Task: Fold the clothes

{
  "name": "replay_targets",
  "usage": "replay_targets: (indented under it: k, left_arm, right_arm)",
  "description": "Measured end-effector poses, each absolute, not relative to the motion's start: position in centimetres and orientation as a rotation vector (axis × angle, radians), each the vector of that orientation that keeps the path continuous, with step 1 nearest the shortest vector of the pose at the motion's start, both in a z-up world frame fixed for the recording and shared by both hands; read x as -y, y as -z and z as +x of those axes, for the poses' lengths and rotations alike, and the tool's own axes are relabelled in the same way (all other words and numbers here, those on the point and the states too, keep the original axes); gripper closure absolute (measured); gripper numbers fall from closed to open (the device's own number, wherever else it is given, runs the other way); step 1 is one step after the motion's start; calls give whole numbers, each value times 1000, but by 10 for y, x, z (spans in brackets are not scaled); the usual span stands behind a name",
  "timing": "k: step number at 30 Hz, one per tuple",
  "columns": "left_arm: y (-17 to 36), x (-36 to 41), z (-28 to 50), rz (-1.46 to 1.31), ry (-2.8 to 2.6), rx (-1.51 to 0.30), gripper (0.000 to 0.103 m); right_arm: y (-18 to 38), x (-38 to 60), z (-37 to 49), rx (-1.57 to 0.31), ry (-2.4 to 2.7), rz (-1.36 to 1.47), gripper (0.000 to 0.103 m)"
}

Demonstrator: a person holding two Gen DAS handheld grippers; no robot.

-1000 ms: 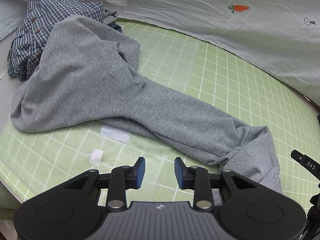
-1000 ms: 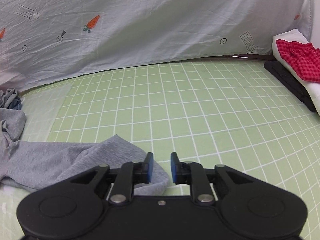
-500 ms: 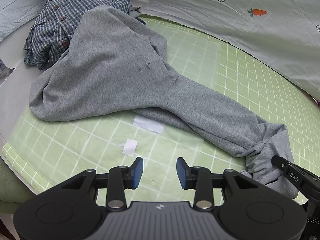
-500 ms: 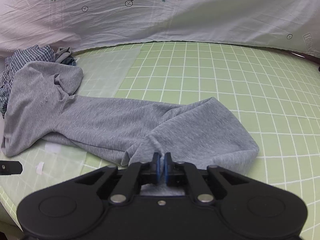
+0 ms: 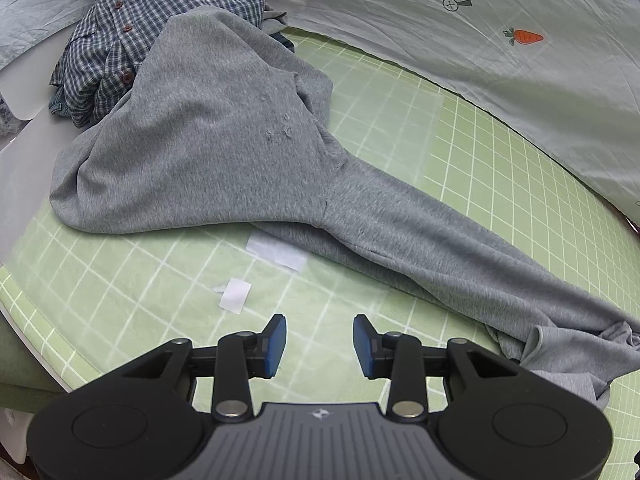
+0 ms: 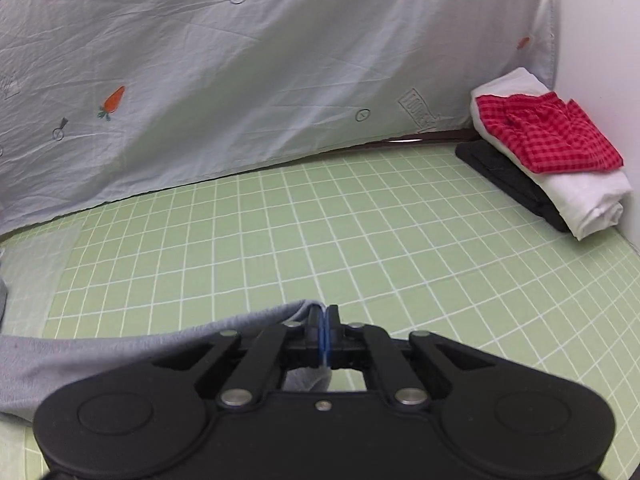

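A grey long-sleeved garment (image 5: pixel 224 140) lies stretched across the green grid mat (image 5: pixel 120 280), its body at the upper left and one sleeve (image 5: pixel 460 248) running to the lower right. My left gripper (image 5: pixel 319 342) is open and empty, just above the mat, near the garment's front edge. My right gripper (image 6: pixel 323 338) is shut on the grey garment's sleeve end (image 6: pixel 120 348), which trails off to the left.
A blue checked shirt (image 5: pixel 132 32) lies bunched under the garment's far left end. Two white paper scraps (image 5: pixel 236 295) lie on the mat in front of my left gripper. Folded red-checked, white and black clothes (image 6: pixel 548 160) are stacked at the right. A carrot-print sheet (image 6: pixel 240 80) hangs behind.
My right gripper has closed on the sleeve end and swung right, pulling the sleeve out. My left gripper stays open and has shifted slightly towards the garment.
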State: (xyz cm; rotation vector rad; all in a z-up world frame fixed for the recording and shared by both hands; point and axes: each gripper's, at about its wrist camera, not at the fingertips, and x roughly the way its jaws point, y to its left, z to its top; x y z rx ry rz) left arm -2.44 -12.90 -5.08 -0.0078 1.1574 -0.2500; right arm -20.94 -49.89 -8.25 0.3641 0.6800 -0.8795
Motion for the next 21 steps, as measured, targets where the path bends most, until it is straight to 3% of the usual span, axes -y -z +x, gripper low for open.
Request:
replay_targets:
  k: [4, 7, 9, 13, 21]
  left_arm:
    - [55, 123, -18, -35, 203, -1170, 64]
    - [57, 111, -9, -52, 150, -1168, 60]
    - [61, 99, 0, -67, 115, -1167, 56]
    - [69, 75, 19, -97, 45, -1166, 54]
    - [81, 27, 62, -152, -61, -1128, 41]
  right_arm:
    - [95, 497, -216, -708, 904, 349, 93]
    - [103, 491, -214, -733, 883, 368, 66]
    - [107, 488, -213, -745, 858, 390, 61]
    - [113, 483, -208, -771, 833, 433, 36]
    - [132, 479, -187, -829, 855, 536, 30]
